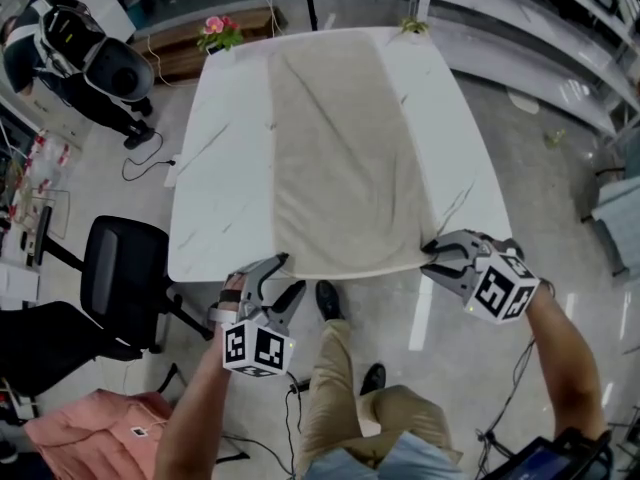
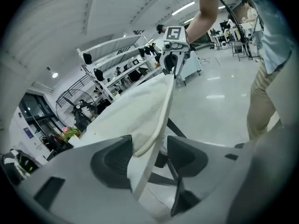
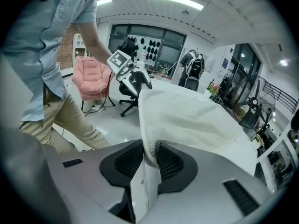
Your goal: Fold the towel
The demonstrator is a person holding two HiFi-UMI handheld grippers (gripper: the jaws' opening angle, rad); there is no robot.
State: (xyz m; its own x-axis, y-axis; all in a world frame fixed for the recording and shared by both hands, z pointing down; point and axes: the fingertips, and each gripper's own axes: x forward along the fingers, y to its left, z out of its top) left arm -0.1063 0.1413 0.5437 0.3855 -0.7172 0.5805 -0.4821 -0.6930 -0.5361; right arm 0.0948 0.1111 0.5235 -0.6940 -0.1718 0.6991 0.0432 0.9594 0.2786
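A beige towel (image 1: 340, 148) lies flat down the middle of the white table (image 1: 225, 168), its near edge at the table's front edge. My left gripper (image 1: 280, 276) is at the towel's near left corner. In the left gripper view the towel (image 2: 135, 111) corner rests against one pad, and the left gripper (image 2: 149, 146) stands open, with a gap to the other pad. My right gripper (image 1: 432, 253) is at the near right corner. In the right gripper view the right gripper (image 3: 150, 155) is shut on the towel (image 3: 187, 118) corner, at the table's edge.
A black office chair (image 1: 120, 278) stands left of the table and a pink seat (image 1: 90, 433) lies at the lower left. A flower pot (image 1: 215, 33) sits at the table's far left corner. A person in black (image 1: 80, 53) is at the far left. Shelving (image 1: 560, 28) runs along the right.
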